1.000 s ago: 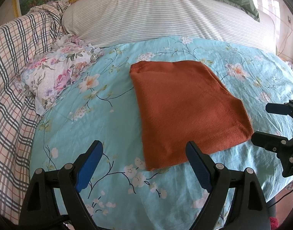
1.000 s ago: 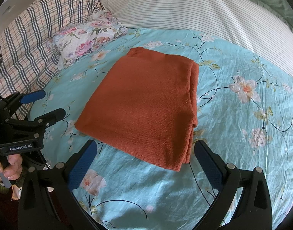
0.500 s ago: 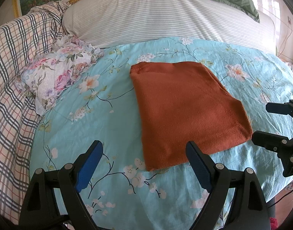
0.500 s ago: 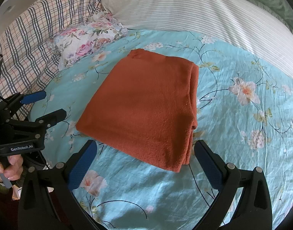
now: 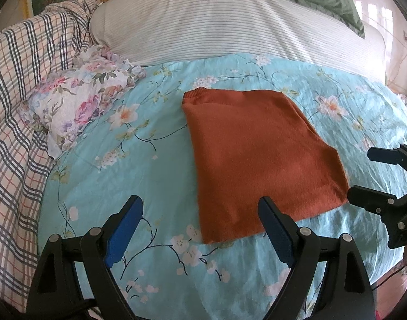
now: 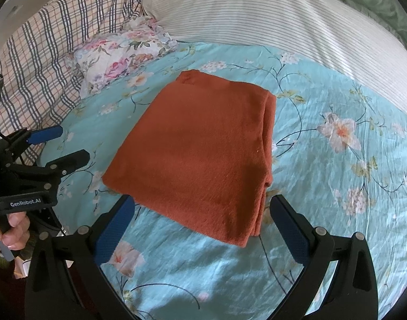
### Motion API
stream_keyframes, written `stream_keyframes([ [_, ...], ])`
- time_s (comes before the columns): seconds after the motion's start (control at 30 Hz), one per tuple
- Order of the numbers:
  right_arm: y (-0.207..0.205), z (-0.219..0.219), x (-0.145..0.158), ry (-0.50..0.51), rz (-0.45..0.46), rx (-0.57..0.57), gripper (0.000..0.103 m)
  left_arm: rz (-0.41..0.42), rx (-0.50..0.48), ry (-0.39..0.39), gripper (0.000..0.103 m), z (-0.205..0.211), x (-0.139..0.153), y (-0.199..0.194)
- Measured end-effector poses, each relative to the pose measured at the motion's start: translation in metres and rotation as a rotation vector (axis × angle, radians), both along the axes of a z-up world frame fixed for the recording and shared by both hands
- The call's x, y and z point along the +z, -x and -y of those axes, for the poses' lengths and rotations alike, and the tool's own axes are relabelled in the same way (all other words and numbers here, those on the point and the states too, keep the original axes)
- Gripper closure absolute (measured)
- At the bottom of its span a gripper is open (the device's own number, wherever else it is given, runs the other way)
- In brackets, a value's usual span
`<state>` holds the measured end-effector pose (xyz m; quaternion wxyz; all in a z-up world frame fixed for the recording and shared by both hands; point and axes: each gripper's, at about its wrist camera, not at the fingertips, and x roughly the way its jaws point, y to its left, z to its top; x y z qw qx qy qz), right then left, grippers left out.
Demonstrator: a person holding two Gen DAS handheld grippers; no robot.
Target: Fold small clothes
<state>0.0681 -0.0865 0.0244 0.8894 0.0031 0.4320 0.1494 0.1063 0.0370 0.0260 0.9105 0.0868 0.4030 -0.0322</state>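
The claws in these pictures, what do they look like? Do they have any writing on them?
Each claw is black plastic with two long fingers, blue ridged pads on the inner faces and small silver bolts. The left claw shows from the side in the right view, with white "GenRobot.AI" lettering on its body. The right claw looks the same.
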Motion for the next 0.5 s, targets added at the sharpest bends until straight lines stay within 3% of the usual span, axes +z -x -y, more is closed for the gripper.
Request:
stream_keyframes([
  [0.5, -0.013, 0.008, -0.005, -0.022, -0.006, -0.013, 0.002, 0.004, 0.004, -0.006, 0.014, 0.000, 0.001, -0.013],
])
